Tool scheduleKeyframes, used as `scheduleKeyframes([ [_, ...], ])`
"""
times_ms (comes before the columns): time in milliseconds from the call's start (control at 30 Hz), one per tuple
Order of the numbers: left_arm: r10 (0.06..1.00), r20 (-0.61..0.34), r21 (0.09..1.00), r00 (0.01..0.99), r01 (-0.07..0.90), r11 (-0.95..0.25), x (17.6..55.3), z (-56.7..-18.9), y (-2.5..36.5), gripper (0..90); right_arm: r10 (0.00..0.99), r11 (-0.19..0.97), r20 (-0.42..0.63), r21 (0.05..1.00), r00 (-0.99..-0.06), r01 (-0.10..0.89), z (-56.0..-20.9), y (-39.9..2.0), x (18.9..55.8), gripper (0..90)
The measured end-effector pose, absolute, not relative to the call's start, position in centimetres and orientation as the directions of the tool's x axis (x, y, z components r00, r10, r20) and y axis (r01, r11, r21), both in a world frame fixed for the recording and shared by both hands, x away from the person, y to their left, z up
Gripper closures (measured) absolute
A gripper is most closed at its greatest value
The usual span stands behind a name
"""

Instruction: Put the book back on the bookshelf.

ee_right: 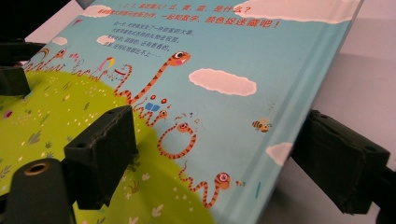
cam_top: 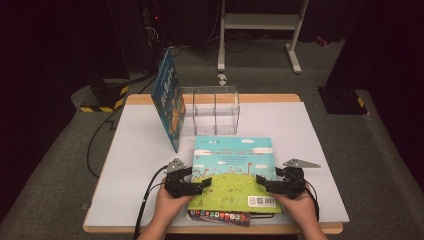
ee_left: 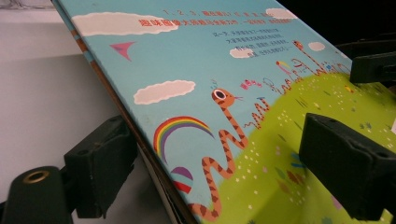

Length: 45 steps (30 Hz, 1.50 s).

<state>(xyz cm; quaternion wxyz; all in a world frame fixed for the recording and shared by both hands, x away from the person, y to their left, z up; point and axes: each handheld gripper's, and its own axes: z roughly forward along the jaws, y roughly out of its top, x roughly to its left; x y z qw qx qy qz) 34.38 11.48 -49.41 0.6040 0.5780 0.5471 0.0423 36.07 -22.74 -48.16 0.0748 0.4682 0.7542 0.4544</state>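
A picture book (cam_top: 234,165) with a blue sky and green hill cover lies flat near the table's front edge, on top of another book (cam_top: 220,217) whose dark strip pokes out below it. My left gripper (cam_top: 205,183) is open at the book's left edge. In the left gripper view (ee_left: 215,140) one jaw sits over the cover (ee_left: 224,93) and the other outside the edge. My right gripper (cam_top: 261,181) is open at the right edge. In the right gripper view (ee_right: 219,130) its jaws straddle that edge of the cover (ee_right: 196,56) the same way.
A clear acrylic divided stand (cam_top: 212,107) sits at the back of the white table (cam_top: 130,150). A blue book (cam_top: 169,100) stands tilted against the stand's left side. A metal frame (cam_top: 260,22) stands on the floor beyond the table.
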Motion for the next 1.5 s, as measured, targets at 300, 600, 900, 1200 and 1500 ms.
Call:
scheduleKeyframes([
  [300, 0.701, -0.574, 0.779, 0.422, 0.545, 0.310, 34.0, -48.6, 11.3, 12.1, 0.784, 0.148, 0.286, 0.776, -0.551, 0.613, -47.4, -22.6, 35.7, 15.7],
  [600, 0.714, -0.550, 0.807, 0.433, 0.497, 0.319, 33.6, -48.0, 11.3, 16.4, 0.800, 0.156, 0.227, 0.816, -0.555, 0.557, -46.4, -22.4, 35.0, 18.4],
  [900, 0.737, -0.508, 0.846, 0.445, 0.419, 0.330, 33.9, -46.3, 11.1, 24.8, 0.822, 0.128, 0.184, 0.863, -0.539, 0.488, -44.9, -22.6, 34.5, 26.3],
  [1200, 0.735, -0.509, 0.855, 0.449, 0.366, 0.368, 34.2, -44.9, 11.2, 34.0, 0.839, 0.120, 0.137, 0.898, -0.527, 0.424, -43.3, -22.6, 34.5, 32.4],
  [1500, 0.750, -0.475, 0.879, 0.460, 0.294, 0.376, 34.2, -43.8, 11.1, 39.7, 0.850, 0.099, 0.116, 0.923, -0.514, 0.371, -42.0, -22.7, 34.5, 38.6],
])
